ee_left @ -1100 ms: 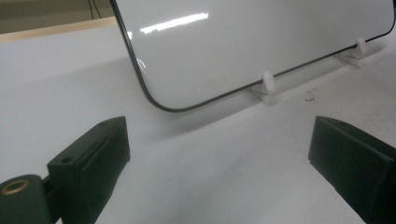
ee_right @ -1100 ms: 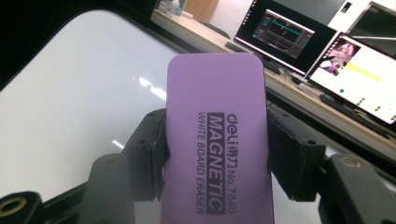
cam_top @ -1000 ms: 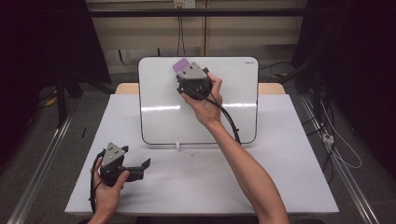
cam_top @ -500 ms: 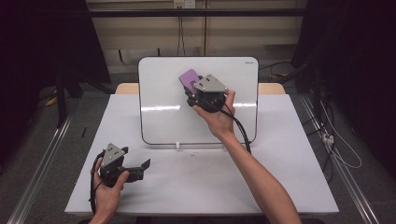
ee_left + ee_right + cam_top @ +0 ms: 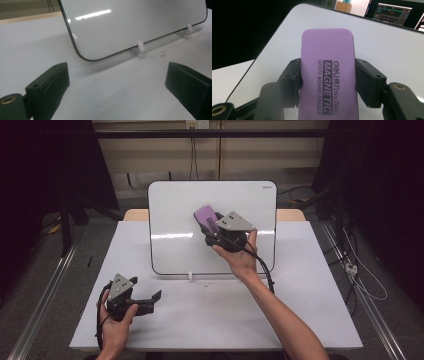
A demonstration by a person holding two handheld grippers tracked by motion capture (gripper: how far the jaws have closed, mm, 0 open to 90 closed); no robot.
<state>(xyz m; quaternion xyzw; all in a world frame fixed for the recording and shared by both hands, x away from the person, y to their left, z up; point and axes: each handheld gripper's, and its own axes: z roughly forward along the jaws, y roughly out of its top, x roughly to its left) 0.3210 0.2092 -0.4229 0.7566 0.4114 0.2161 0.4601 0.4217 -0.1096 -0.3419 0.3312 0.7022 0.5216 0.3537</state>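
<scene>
Against whiteboard (image 5: 175, 220), purple eraser (image 5: 328, 72) clamped in right gripper (image 5: 327, 82)

You've swept the right gripper (image 5: 216, 231) and its purple eraser (image 5: 205, 216) rightward and apparently slightly lower, toward the whiteboard's (image 5: 170, 220) centre.

The whiteboard eraser (image 5: 327, 75) is plain purple with black lettering, one word set in purple on a black bar. The whiteboard (image 5: 175, 220) is glossy white with a thin dark edge, on white clips (image 5: 140, 46). The table (image 5: 215, 315) is white too.
</scene>
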